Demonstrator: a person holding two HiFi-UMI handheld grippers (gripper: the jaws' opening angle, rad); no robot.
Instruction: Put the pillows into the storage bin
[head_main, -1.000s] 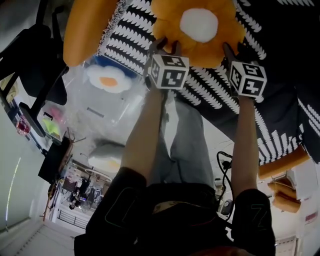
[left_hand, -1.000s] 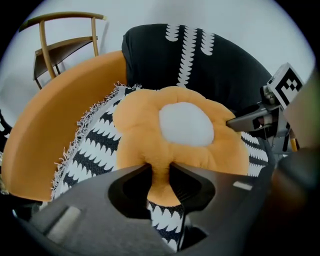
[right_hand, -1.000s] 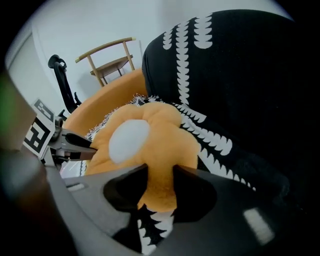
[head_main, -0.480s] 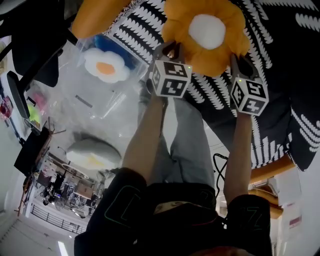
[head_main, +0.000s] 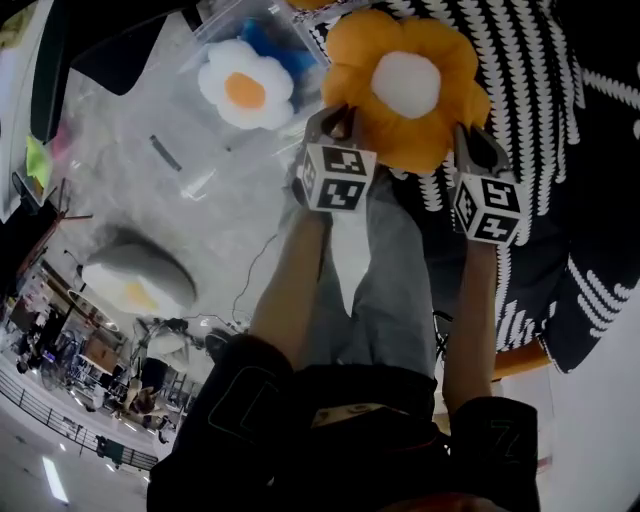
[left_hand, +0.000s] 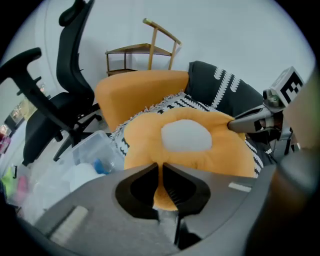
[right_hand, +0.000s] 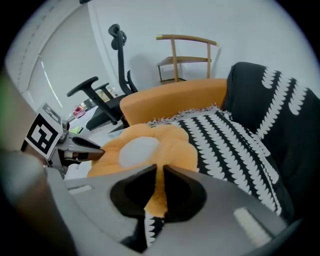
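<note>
An orange flower pillow (head_main: 405, 90) with a white centre hangs between my two grippers above the sofa's front edge. My left gripper (head_main: 335, 122) has just closed and is shut on the pillow's near left petal (left_hand: 190, 145). On the right petal (right_hand: 145, 150), my right gripper (head_main: 470, 148) has also just closed and is shut. In each gripper view, orange fabric is pinched between the jaws. The clear storage bin (head_main: 180, 170) lies to the left, with a white flower pillow (head_main: 245, 90) and a blue one (head_main: 275, 45) inside. A white pillow with a yellow centre (head_main: 135, 285) lies lower left.
The orange sofa (left_hand: 140, 90) carries a black-and-white throw (head_main: 520, 120). A black office chair (left_hand: 65, 90) stands beside the bin and a wooden chair (left_hand: 145, 47) stands against the wall. The person's legs (head_main: 370, 290) are below the grippers.
Both grippers have closed on the orange pillow and lifted it off the throw, carrying it left toward the bin. The bin now sits nearer the pillow in the head view.
</note>
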